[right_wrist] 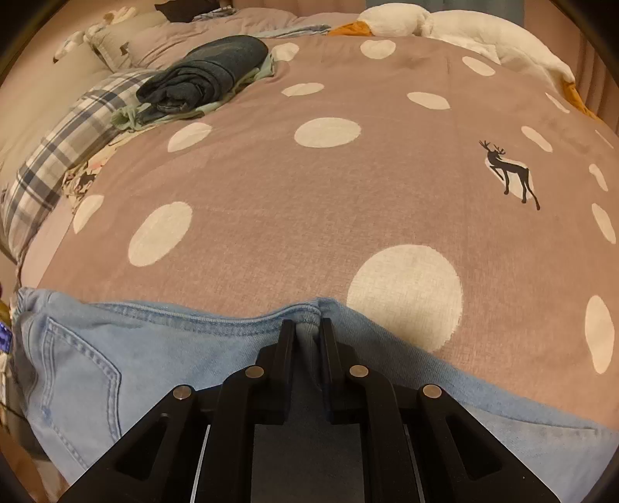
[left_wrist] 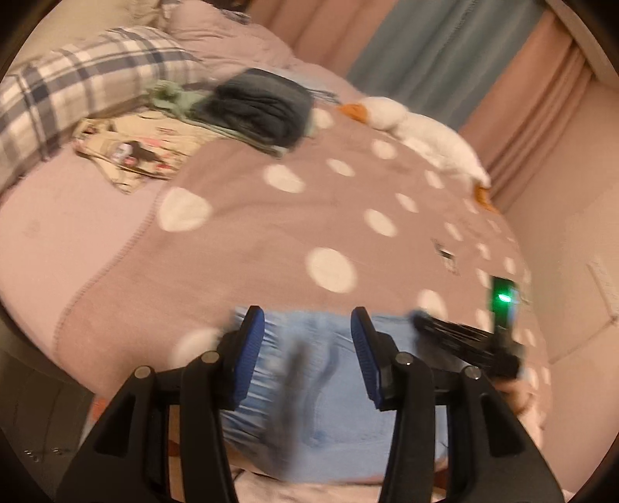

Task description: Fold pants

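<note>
Your bed: mauve cover with white dots, one deer print toward right. Light blue jeans lie at near edge, back pocket up. At far left you have folded dark clothes stacked on pale green garment. Plaid pillow beside that stack, patterned cloth just in front. White plush toy along far edge.
</note>
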`<control>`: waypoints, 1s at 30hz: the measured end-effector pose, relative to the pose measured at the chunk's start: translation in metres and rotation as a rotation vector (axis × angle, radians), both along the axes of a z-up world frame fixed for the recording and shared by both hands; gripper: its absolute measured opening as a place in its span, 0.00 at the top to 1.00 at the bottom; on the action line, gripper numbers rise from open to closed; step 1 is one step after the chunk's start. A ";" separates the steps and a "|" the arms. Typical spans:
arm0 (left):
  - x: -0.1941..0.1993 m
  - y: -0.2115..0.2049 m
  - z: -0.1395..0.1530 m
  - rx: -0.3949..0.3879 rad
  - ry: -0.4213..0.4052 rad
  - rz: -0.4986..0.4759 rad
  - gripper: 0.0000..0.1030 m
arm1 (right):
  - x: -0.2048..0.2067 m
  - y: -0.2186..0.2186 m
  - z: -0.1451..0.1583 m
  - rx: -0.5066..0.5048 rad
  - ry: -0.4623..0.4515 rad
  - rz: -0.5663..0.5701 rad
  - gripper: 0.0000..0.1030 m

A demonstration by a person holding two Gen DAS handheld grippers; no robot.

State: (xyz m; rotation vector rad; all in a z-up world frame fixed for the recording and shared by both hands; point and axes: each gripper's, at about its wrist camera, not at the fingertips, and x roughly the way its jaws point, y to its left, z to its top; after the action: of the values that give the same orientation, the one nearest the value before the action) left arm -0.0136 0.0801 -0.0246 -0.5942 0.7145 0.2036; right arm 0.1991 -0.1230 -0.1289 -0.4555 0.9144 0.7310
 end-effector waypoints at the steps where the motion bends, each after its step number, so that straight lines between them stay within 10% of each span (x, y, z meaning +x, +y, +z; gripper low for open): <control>1: 0.002 -0.006 -0.004 -0.019 0.005 -0.032 0.55 | 0.000 0.000 0.000 -0.002 -0.005 -0.002 0.90; 12: 0.032 -0.042 -0.066 -0.011 0.199 -0.130 0.72 | -0.003 0.001 -0.001 -0.007 -0.038 -0.009 0.90; 30: 0.028 -0.037 -0.077 -0.053 0.189 -0.129 0.73 | -0.005 0.002 -0.001 0.003 -0.052 -0.025 0.90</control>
State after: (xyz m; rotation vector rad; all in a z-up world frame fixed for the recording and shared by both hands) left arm 0.0146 0.0433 -0.1019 -0.5820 0.9402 0.1217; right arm 0.1941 -0.1210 -0.1298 -0.4581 0.8685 0.6947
